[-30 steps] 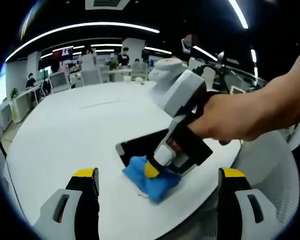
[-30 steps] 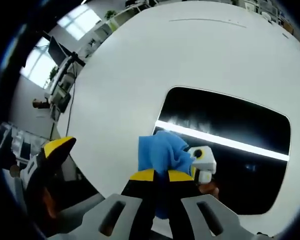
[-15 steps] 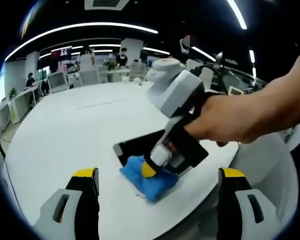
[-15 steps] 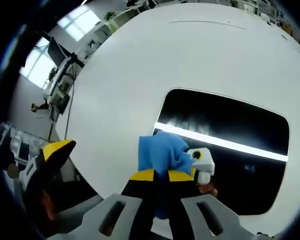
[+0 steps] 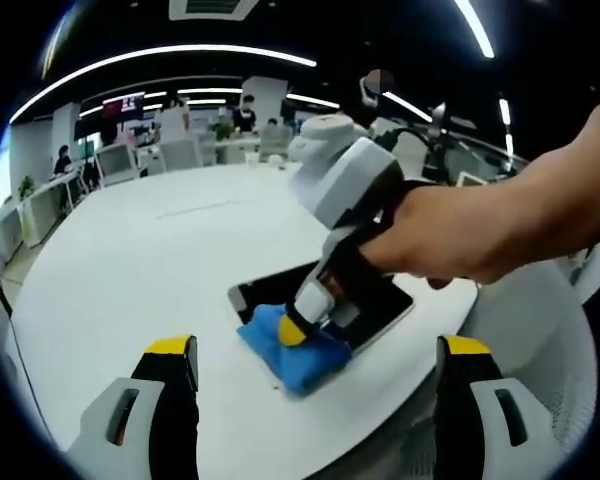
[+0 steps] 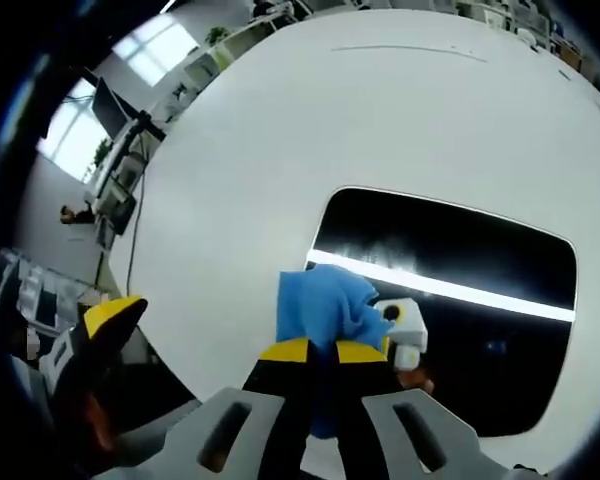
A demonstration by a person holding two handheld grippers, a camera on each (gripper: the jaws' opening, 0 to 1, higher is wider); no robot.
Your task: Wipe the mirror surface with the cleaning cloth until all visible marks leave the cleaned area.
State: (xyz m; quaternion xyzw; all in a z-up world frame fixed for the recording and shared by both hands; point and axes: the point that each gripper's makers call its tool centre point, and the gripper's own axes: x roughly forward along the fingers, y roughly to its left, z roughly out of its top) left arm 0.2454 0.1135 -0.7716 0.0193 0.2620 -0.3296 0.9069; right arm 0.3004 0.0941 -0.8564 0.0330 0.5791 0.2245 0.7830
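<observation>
The mirror (image 6: pixel 450 300) is lying flat near the edge of the round white table (image 6: pixel 310 130), a dark rectangular panel with rounded corners, glossy, carrying the bright streak of a ceiling light across it. In the right gripper view it is filling the centre right of the frame, its long axis running from the left toward the right edge; in the left gripper view it is sitting at centre (image 5: pixel 280 288), its long axis slanting from lower left to upper right. No writing on it is readable.

I am pinching the blue cleaning cloth (image 6: pixel 325 305) in my right gripper (image 6: pixel 322 352), its yellow-tipped jaws pressed together on the soft, bunched fabric at the lower centre of that view. The cloth is resting on the mirror's lower left corner. In the left gripper view the cloth (image 5: pixel 295 350) is a crumpled blue wad under the right gripper (image 5: pixel 298 330), with my hand (image 5: pixel 450 235) reaching in from the right.

My left gripper (image 5: pixel 315 362) is hovering with its jaws spread wide and holding nothing at the bottom of its view.

Desks, monitors and several people are showing at the upper left, beyond the table (image 5: pixel 130 270).
</observation>
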